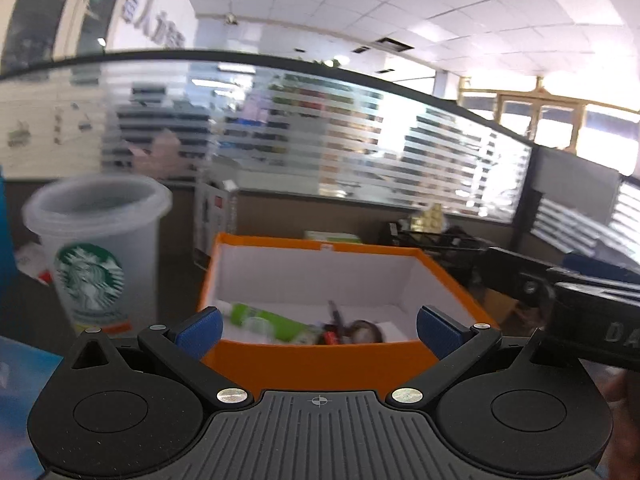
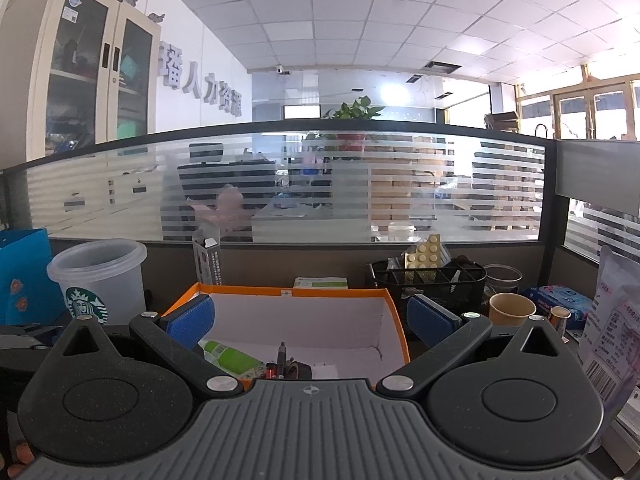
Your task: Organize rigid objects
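An orange box (image 1: 320, 364) with a white inside stands just ahead of both grippers; it also shows in the right wrist view (image 2: 394, 312). In it lie a green and white tube (image 1: 268, 318) (image 2: 234, 358), a dark pen-like tool (image 2: 282, 354), a small red item (image 1: 330, 336) and a brown round object (image 1: 364, 330). My left gripper (image 1: 318, 330) is open and empty in front of the box's near wall. My right gripper (image 2: 310, 320) is open and empty above the box's near edge.
A clear Starbucks cup (image 1: 96, 248) (image 2: 100, 280) stands left of the box. A blue bag (image 2: 24, 276) is at the far left. A black mesh organizer (image 2: 432, 280), a paper cup (image 2: 512, 310) and packets (image 2: 612, 328) are on the right. A glass partition (image 2: 320, 184) runs behind.
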`<state>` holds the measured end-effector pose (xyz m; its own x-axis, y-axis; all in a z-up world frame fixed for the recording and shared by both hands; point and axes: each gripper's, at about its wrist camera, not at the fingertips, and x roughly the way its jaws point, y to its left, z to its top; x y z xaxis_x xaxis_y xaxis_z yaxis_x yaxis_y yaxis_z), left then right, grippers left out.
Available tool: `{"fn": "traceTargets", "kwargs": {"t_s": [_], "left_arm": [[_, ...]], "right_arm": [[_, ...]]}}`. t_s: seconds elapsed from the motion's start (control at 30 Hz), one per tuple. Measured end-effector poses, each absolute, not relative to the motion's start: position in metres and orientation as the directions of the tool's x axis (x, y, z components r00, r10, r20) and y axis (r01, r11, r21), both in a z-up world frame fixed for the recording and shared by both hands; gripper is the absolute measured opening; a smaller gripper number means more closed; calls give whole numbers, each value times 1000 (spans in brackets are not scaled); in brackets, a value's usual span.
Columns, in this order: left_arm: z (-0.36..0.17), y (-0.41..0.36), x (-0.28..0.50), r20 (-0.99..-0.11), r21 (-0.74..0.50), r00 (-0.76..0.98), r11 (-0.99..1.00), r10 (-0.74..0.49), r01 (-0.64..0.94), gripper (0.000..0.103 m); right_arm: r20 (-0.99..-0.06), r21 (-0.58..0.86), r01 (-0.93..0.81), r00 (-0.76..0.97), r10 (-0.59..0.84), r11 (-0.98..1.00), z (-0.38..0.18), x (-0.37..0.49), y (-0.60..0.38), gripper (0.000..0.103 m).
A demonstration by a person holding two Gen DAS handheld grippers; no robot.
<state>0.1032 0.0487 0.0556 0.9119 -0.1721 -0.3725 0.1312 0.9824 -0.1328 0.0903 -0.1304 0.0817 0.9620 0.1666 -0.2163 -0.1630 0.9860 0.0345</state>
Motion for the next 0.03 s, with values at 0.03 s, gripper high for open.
{"fn": "traceTargets", "kwargs": {"t_s": [0.03], "left_arm": [[56, 48, 103, -370, -110, 917, 987, -151, 119, 103]], "right_arm": [[-215, 34, -164, 962, 167, 986, 82, 90, -130, 103]]}}
